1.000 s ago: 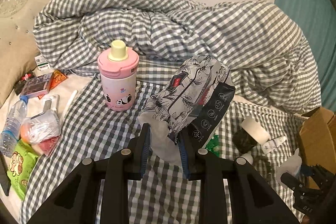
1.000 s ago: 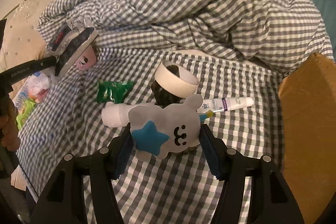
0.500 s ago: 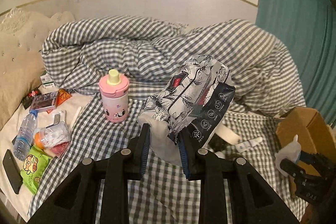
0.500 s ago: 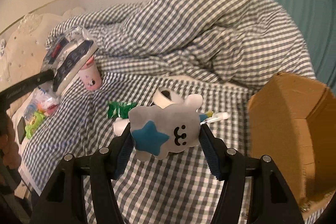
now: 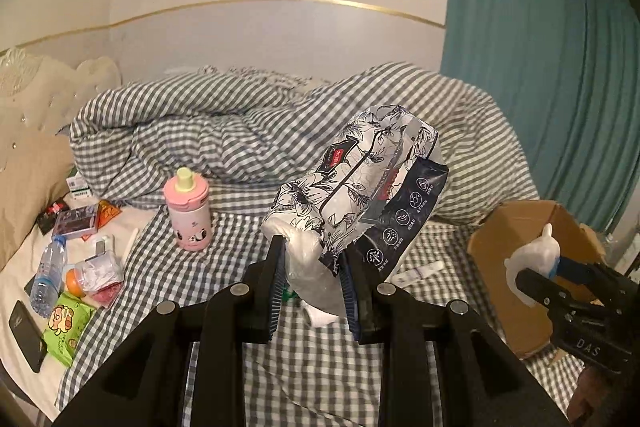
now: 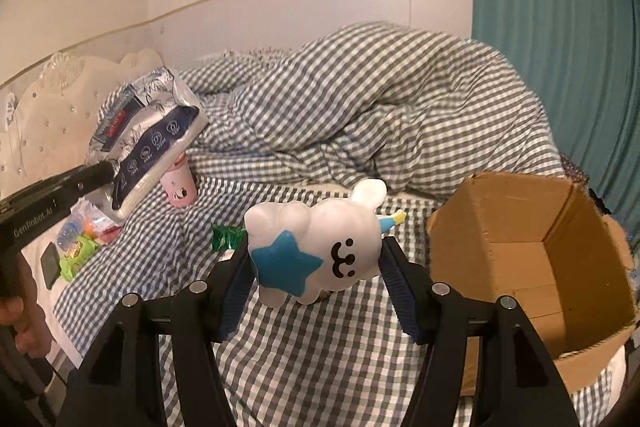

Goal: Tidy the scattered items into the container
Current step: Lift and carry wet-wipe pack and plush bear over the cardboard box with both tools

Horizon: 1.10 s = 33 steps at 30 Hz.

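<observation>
- Left wrist view: my left hand-held gripper (image 5: 314,287) is clamped on the floral tissue pack (image 5: 356,195), held up above the bed (image 5: 240,355). The cardboard box (image 5: 516,227) sits off to the right, and my right one is already over there with the toy. Pink bottle (image 5: 188,213), water bottle (image 5: 48,277) and green snack bag (image 5: 66,321) are still lying on the bed, so I'd say we're mid-carry with plenty left to do.
- Right wrist view: my right hand-held gripper (image 6: 316,281) is closed on the white squishy toy (image 6: 316,251), just left of the open box (image 6: 532,259). Next move, I reckon: swing right over the opening, then let go.
- Versus a second ago: both grippers have come up and away from the bed, and the box looks way closer and more open now.
</observation>
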{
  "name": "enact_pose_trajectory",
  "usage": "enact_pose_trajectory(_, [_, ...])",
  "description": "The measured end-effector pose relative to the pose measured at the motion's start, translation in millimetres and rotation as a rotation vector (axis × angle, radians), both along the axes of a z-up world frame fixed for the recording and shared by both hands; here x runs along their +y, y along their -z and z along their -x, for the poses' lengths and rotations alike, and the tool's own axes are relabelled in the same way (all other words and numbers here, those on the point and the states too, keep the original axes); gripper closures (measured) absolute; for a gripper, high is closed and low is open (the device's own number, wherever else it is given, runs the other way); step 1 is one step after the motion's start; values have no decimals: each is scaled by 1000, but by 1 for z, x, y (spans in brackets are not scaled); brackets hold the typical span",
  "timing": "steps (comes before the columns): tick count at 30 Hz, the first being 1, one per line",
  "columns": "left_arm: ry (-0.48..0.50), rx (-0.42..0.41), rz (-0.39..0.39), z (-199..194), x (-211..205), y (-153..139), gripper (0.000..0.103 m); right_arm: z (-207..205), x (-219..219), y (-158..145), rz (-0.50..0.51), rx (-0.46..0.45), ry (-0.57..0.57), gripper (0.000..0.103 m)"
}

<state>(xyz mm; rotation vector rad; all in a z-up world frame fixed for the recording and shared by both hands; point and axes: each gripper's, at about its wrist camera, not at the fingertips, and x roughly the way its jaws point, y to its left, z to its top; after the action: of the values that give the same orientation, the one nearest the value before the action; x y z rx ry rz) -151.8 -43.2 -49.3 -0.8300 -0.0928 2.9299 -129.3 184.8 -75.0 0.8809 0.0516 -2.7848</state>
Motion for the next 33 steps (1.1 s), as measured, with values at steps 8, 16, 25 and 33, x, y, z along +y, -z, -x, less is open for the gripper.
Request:
enact_pose_trajectory(8, [35,49,-9,-28,23,-22,77,-30,22,-28,3,71,31,42])
enact_pose_trajectory(16, [85,92,12,-50,51,-39,77,-58,46,-48,4,127,77,42])
enact_pose_trajectory(25, [135,110,-2,-64,80,-47,77,-88,74,-69,-14,186,137,42])
enact_pose_trajectory(33, [175,126,-13,-69,108,-54,77,-103,102,-80,-32,217,201,42])
